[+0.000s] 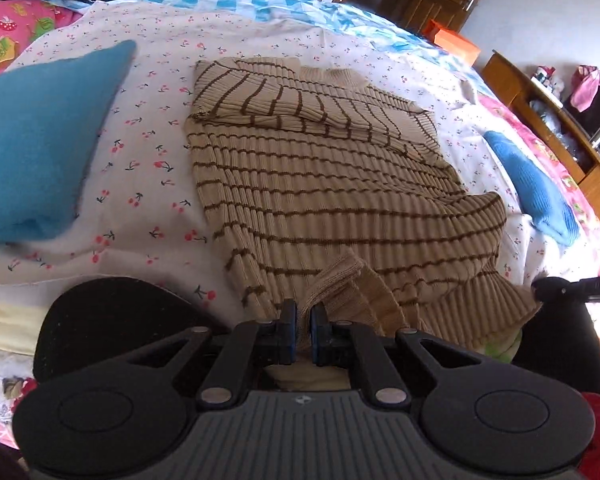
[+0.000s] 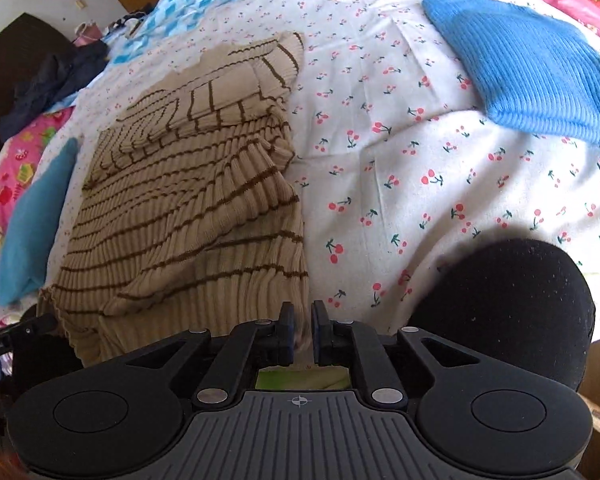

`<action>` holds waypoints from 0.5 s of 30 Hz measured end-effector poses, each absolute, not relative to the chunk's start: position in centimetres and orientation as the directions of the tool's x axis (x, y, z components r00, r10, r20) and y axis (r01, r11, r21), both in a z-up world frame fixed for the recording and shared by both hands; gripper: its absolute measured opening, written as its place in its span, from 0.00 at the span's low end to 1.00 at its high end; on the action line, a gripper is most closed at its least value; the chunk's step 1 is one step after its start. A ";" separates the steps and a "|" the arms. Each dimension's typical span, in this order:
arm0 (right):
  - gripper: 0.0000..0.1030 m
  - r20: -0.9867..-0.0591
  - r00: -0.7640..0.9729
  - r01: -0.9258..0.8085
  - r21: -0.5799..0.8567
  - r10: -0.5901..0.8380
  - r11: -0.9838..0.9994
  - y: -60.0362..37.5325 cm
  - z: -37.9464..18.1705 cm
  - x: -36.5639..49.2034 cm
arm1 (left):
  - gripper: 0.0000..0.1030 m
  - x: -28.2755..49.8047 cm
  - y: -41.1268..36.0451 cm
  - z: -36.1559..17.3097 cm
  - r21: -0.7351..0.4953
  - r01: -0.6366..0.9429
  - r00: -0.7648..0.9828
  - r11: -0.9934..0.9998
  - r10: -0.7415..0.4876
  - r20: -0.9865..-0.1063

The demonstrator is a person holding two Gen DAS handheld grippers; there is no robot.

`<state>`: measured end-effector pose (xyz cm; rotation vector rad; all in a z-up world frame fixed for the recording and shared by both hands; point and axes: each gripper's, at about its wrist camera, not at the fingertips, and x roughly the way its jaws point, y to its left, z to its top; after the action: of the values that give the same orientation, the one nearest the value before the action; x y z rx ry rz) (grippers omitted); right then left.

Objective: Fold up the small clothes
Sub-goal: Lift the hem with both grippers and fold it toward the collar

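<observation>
The bed [image 1: 140, 168], covered by a white cherry-print sheet, carries all the work. The striped sweater [image 1: 320, 184] lies near its middle, body flat, with both sleeves already folded across the chest at the far end. Its ribbed hem [image 1: 380, 300] sits at the near edge, partly lifted and bunched.

A blue knit [image 2: 540, 68] lies well apart on one side of the sweater, and a teal cushion-like item [image 1: 40, 140] lies on the other side.

Handling: the sweater is a soft, thick rib knit. Judged from its drape, it is light, stretches readily, and will sag between two holds. It grips the sheet rather than sliding. Take hold at the two hem corners, through both layers, and carry the hem toward the collar to keep the fold square.

The left tool [image 1: 304, 320] is clamped on a fold of the hem near the middle of the sweater's near edge. The right tool [image 2: 302, 320] stands at the hem's right corner with its jaws a narrow gap apart; blur there makes it uncertain, but no cloth appears pinched between them.
</observation>
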<state>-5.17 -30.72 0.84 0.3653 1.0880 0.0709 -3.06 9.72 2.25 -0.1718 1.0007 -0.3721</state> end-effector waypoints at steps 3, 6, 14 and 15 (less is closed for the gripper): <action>0.35 -0.850 0.462 0.087 0.327 0.253 0.941 -30.1 1.0 -4.7 | 0.13 -3.0 9.4 2.3 -0.298 0.243 0.484 0.923 -0.381 -0.788; 0.40 -0.855 0.438 0.056 0.335 0.279 0.940 -29.3 0.3 -4.2 | 0.13 -2.8 9.0 2.2 -0.292 0.267 0.476 0.918 -0.389 -0.789; 0.41 -0.916 0.276 0.029 0.310 0.290 0.950 -26.0 -5.0 -1.9 | 0.13 -3.1 8.4 2.5 -0.243 0.328 0.471 0.913 -0.381 -0.796; 0.38 -0.916 0.272 0.036 0.316 0.295 0.948 -26.1 -5.1 -1.8 | 0.13 -3.1 8.2 2.6 -0.231 0.345 0.468 0.910 -0.380 -0.798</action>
<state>-1.83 -26.13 -5.05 0.2985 1.2885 0.1773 -3.13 8.23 2.60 -0.0391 0.9880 -0.4450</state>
